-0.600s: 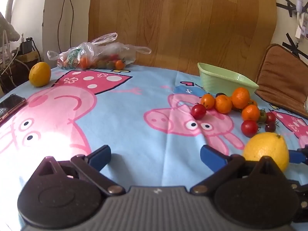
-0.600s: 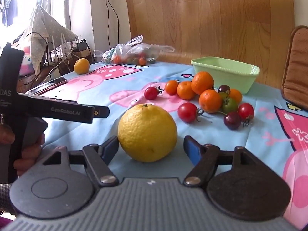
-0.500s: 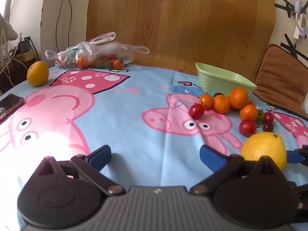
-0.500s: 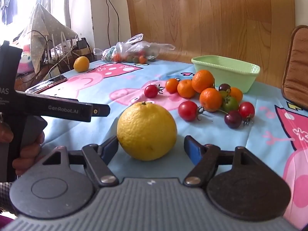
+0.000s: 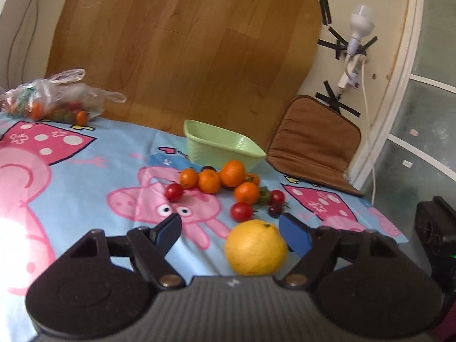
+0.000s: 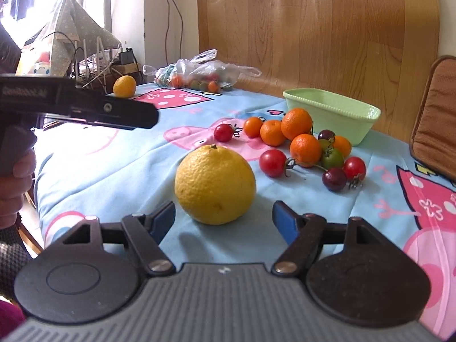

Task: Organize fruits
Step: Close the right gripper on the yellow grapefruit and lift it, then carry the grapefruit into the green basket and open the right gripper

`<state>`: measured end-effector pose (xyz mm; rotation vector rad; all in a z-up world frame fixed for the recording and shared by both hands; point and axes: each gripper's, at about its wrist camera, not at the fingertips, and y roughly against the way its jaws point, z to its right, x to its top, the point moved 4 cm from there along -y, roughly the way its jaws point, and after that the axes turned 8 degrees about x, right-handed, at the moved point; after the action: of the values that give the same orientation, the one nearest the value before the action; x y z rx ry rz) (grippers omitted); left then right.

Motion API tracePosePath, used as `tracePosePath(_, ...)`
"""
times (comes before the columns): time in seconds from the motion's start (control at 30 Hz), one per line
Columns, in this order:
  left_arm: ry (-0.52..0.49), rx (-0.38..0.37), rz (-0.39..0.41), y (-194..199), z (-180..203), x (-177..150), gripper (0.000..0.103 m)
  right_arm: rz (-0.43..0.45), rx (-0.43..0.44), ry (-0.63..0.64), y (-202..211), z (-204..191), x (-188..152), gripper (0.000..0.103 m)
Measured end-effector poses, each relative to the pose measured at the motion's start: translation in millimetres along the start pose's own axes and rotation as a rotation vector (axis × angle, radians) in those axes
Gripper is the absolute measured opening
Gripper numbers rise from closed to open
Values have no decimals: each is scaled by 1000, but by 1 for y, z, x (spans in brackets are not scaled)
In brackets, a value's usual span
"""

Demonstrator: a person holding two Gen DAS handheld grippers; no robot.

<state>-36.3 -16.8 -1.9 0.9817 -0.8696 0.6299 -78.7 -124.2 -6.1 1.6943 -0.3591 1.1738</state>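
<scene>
I keep the right gripper [image 6: 223,218] spread wide and low on the tablecloth [image 6: 119,171], jaws either side of the large yellow citrus [image 6: 215,184] but not touching, lined up for a grasp. The citrus sits just ahead of the fingertips, centred. Left gripper [image 5: 229,232] is also wide, empty, same fruit near its right finger. Green bowl [image 6: 332,114] waits beyond the tangerines [image 6: 296,124].

Plastic bag [image 5: 54,97] cut off at the left edge, contents blurred; cushion [image 6: 436,114] cropped at right
</scene>
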Motion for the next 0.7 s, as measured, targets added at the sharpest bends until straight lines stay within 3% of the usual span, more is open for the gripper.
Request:
tracePosePath(0.13, -32, -39, -68, -19, 20, -4, 81, 59, 2, 44, 2, 0, 9, 77)
tracePosePath(0.23, -39, -49, -128, -35, 26, -14, 82, 32, 15, 84, -3, -1, 13, 77)
tracePosePath(0.27, -36, -52, -152, -41, 26, -18, 79, 24, 29, 92, -6, -3, 11, 76)
tracePosePath(0.3, -28, -57, -173, -46, 26, -21, 74, 21, 51, 96, -9, -3, 10, 67)
tracePosePath(0.37, -37, -10, -170, -51, 25, -22, 67, 38, 51, 97, -12, -2, 11, 64)
tracePosePath(0.47, -23, 3, -170, -51, 22, -11, 66, 32, 103, 3, -14, 9, 22, 64)
tracePosePath(0.7, -60, 19, -67, -65, 27, 48, 66, 84, 90, -64, -10, 33, 63, 64)
